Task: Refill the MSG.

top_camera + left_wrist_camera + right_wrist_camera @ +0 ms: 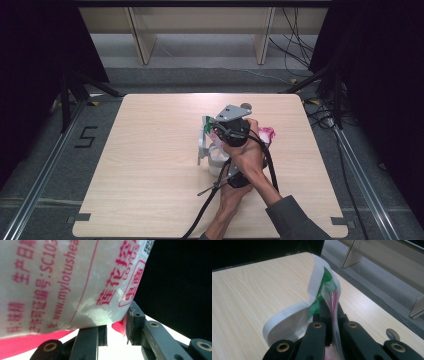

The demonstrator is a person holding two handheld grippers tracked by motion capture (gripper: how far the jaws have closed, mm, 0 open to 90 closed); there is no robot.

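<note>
Wooden table, frame centre: sugar bag held upright. Left gripper clamps bag bottom; right gripper pinches top strip. Risk: thin film tears unevenly, contents spill.

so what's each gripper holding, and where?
Right gripper pinches the plastic bag by its top edge. Left gripper straddles its lower corner; whether it grips cannot be told.

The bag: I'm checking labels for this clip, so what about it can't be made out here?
- High view: most of the bag is hidden under the hands and both grippers.
- Left gripper view: bag's print is cut off by the frame edges.
- Right gripper view: bag's lower part is hidden behind the right gripper.
</note>
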